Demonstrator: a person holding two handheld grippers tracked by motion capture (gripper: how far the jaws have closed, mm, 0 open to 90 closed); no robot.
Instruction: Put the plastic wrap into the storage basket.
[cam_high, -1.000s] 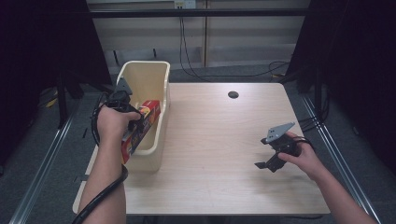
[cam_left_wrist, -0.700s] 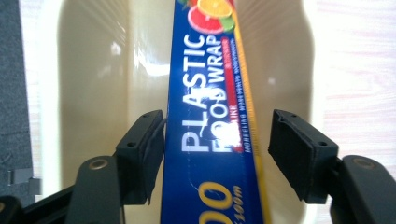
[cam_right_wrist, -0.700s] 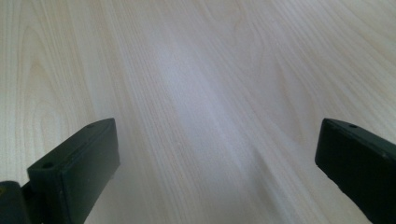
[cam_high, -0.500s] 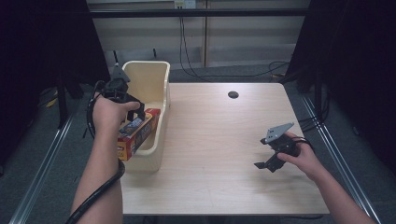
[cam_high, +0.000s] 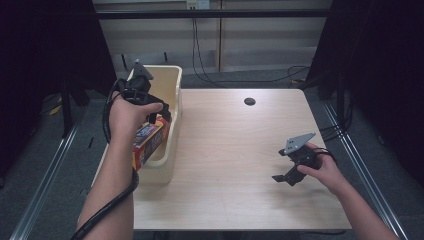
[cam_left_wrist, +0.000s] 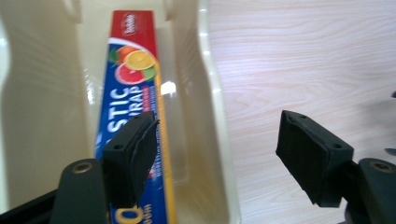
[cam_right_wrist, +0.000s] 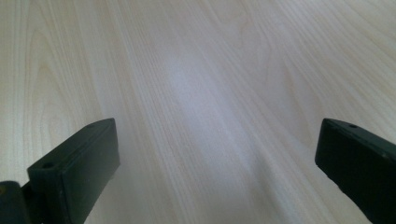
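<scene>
The left gripper (cam_high: 159, 114) hovers over the bin (cam_high: 172, 95) at the table's (cam_high: 235, 150) left edge, jaws apart and holding nothing. The wrap box (cam_left_wrist: 135, 93) lies inside the bin. Judged step: release or pickup; either calls for clearing the bin's wall. The right gripper (cam_high: 286, 177) rests near right, jaws apart, over bare wood.

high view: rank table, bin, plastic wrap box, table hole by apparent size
1. table, by far the largest
2. cream bin
3. plastic wrap box, partly hidden by the left hand, so its full length is unsure
4. dark hole in the tabletop, smallest
</scene>
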